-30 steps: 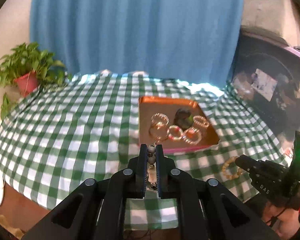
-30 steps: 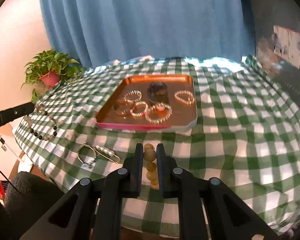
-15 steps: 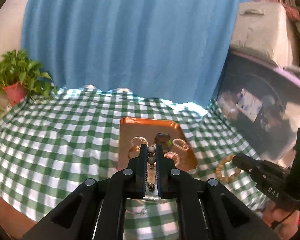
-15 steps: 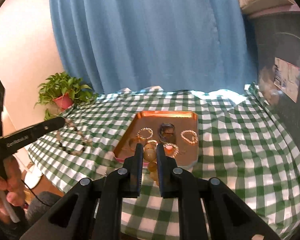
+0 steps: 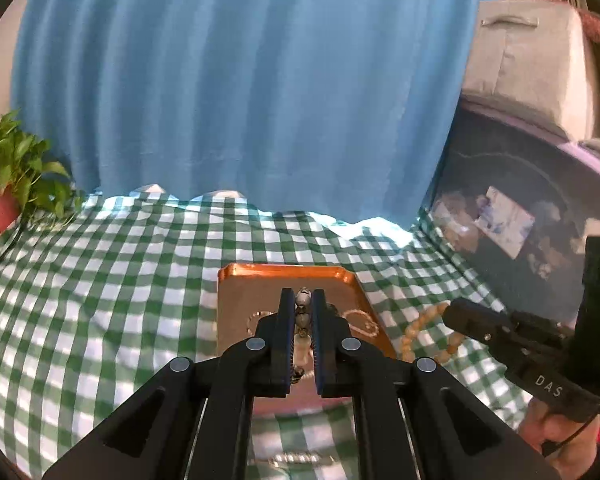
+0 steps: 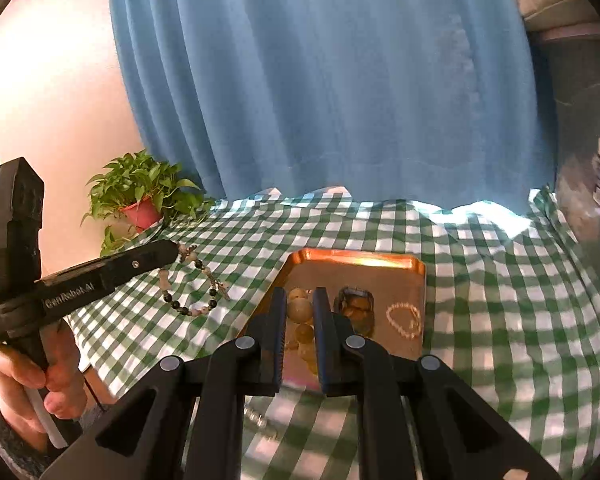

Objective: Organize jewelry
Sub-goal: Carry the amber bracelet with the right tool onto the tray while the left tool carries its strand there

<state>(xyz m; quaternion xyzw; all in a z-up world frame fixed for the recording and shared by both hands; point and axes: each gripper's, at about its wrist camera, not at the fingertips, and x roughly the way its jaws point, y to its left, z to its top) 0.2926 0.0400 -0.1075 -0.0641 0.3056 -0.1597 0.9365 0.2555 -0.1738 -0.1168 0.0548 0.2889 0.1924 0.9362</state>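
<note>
Both my grippers clamp dangling bracelets above the tray (image 6: 356, 258): left gripper (image 5: 303, 300) grey beads (image 6: 188, 280), right gripper (image 6: 300, 308) amber beads (image 6: 300, 308). Swinging strands could snag the rim.

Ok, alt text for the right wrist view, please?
The right claw, shut on a tan wooden bead bracelet, hangs above an orange tray of bracelets on a green checked tablecloth. At left, the left claw holds a dark-and-pale beaded bracelet.
</note>
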